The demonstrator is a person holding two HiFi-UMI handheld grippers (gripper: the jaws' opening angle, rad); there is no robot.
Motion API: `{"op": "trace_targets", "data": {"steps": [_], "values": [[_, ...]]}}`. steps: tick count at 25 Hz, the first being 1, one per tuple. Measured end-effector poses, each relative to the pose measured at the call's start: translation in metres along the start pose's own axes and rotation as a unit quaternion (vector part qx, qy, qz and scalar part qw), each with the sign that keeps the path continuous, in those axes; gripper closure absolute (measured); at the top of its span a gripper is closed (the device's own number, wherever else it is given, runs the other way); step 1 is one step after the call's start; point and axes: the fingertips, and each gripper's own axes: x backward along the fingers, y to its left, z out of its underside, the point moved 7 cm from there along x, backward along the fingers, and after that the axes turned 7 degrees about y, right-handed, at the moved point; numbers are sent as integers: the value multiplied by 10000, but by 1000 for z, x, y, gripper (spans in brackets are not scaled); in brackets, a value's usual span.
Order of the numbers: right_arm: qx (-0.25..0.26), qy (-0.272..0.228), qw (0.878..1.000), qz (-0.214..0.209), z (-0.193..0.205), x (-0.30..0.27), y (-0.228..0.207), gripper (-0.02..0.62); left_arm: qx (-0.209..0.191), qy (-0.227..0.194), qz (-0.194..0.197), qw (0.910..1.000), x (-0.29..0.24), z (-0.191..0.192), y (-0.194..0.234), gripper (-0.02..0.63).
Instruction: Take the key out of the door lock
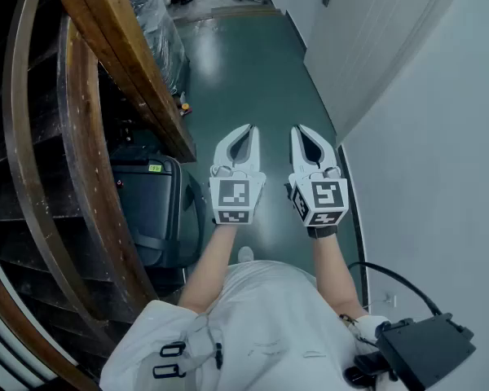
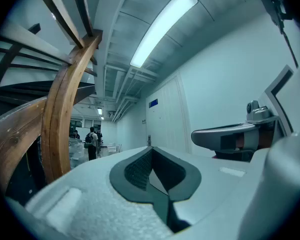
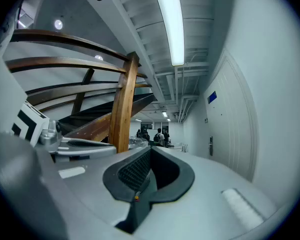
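Both grippers are held side by side in front of me over the green corridor floor. My left gripper [image 1: 246,129] is shut with nothing between its jaws; its tip [image 2: 151,150] points down the corridor. My right gripper [image 1: 301,129] is also shut and empty, its tip [image 3: 150,151] aimed the same way. A white door [image 3: 233,134] with a handle and lock plate [image 3: 210,145] stands ahead on the right wall; the same door [image 2: 165,119] shows in the left gripper view. I cannot make out a key at this distance.
A curved wooden stair rail [image 1: 122,63] and dark steps fill the left side. A black suitcase [image 1: 151,206] stands beside the stairs. The white wall [image 1: 440,161] runs along the right. People [image 3: 159,136] stand far down the corridor. A black box with cable [image 1: 424,350] hangs at my right hip.
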Motion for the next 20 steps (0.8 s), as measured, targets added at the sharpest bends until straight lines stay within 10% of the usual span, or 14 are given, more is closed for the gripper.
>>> {"op": "trace_targets", "data": {"steps": [11, 20], "values": [[-881, 641, 9933, 381, 19, -39, 29, 600, 1021, -302, -36, 9943, 14, 18, 61, 609], [-323, 1510, 9880, 28, 48, -124, 13, 600, 368, 396, -83, 9985, -48, 44, 101, 607]]}}
